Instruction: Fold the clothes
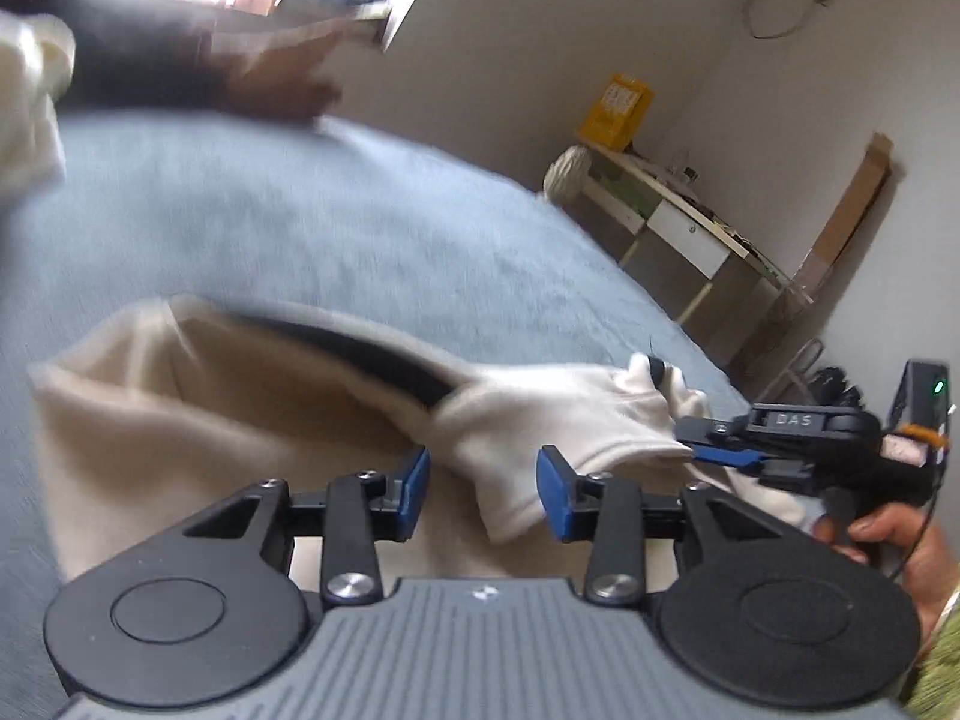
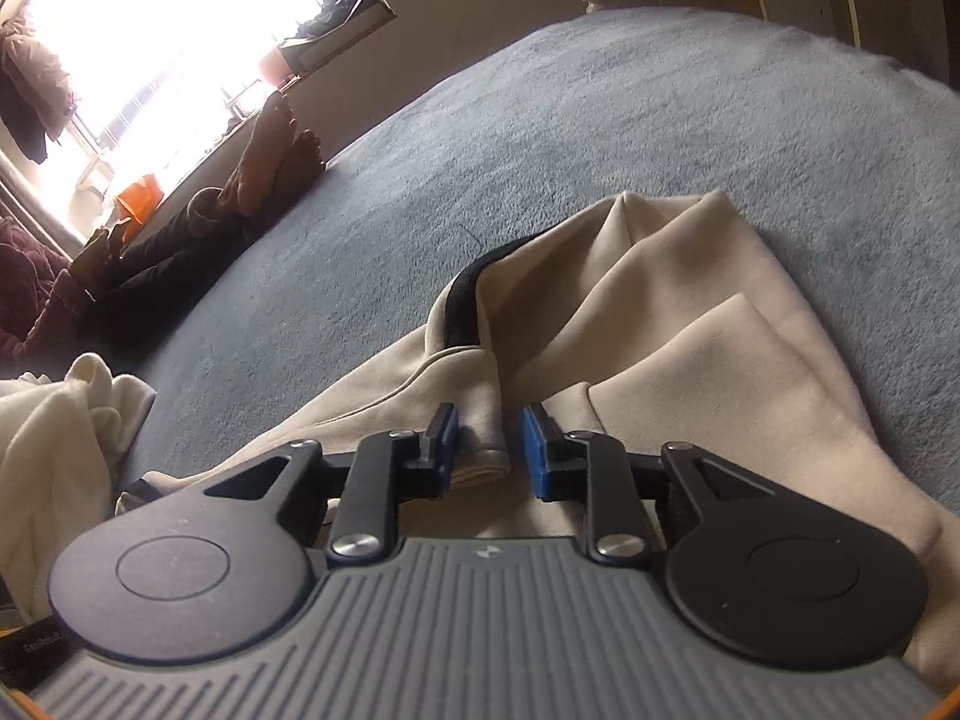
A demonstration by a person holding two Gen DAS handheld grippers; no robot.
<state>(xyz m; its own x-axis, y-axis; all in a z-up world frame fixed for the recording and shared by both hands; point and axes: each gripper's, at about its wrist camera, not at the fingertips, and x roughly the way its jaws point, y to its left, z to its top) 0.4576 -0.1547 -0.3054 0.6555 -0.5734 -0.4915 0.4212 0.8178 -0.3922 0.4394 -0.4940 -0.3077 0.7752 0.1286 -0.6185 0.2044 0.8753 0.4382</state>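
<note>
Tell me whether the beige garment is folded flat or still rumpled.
Still rumpled: the beige garment lies in loose, overlapping creases on the blue bedspread, its black-trimmed edge bunched up.

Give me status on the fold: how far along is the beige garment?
Done: the beige garment lies on the blue blanket, bunched, no clean fold showing. In hand: a fabric edge sits between the right gripper fingers, which don't clearly press it; the left gripper is open over the cloth. Left: smoothing and folding it, plus the white garment heaped at the side.
</note>
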